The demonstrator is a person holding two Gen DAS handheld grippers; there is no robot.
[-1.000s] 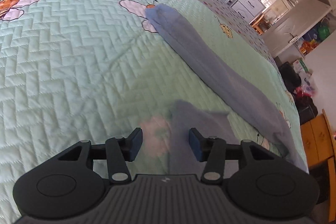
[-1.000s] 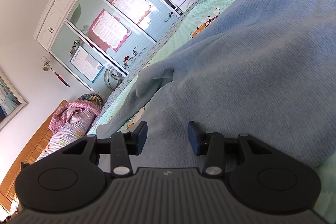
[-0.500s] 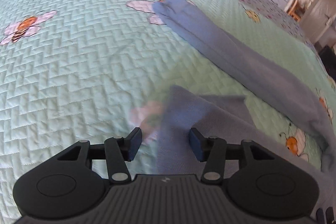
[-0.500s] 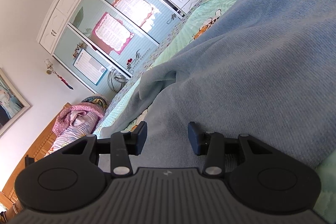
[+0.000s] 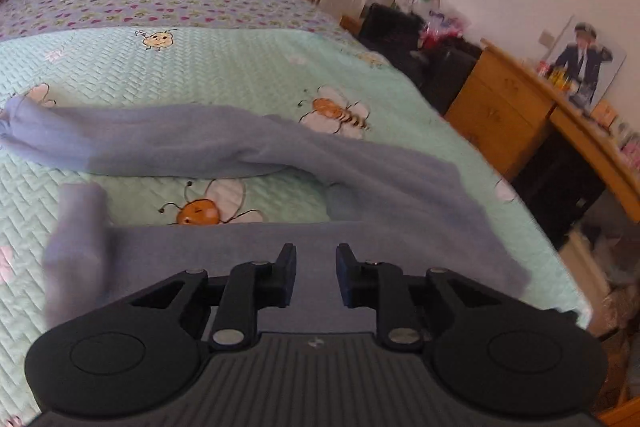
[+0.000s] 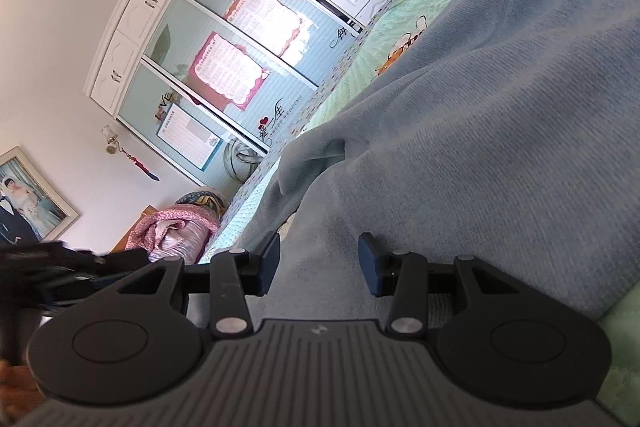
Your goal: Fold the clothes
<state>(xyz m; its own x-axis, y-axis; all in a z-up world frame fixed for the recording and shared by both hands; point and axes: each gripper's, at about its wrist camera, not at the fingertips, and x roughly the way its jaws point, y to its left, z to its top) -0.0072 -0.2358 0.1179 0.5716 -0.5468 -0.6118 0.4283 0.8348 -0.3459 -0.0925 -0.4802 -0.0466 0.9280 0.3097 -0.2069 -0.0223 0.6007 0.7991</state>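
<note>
Blue sweater [image 5: 360, 183] spread across the bed [image 5: 240, 67], one sleeve stretched toward the left edge of the frame. Left hand-held gripper [image 5: 316, 273] closing over the hem, no clamp yet. Right hand-held gripper [image 6: 319, 263] apart over fabric. Easy to pinch just one layer, or drag everything crooked.

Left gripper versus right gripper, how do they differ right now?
The left gripper has a narrow gap, its jaws closing; the right gripper stands clearly wider. The left gripper looks down over the sweater and bedspread from above; the right gripper sits low, close against the knit. Both are black, with blue sweater fabric showing between their fingers, and neither visibly pinches it.
</note>
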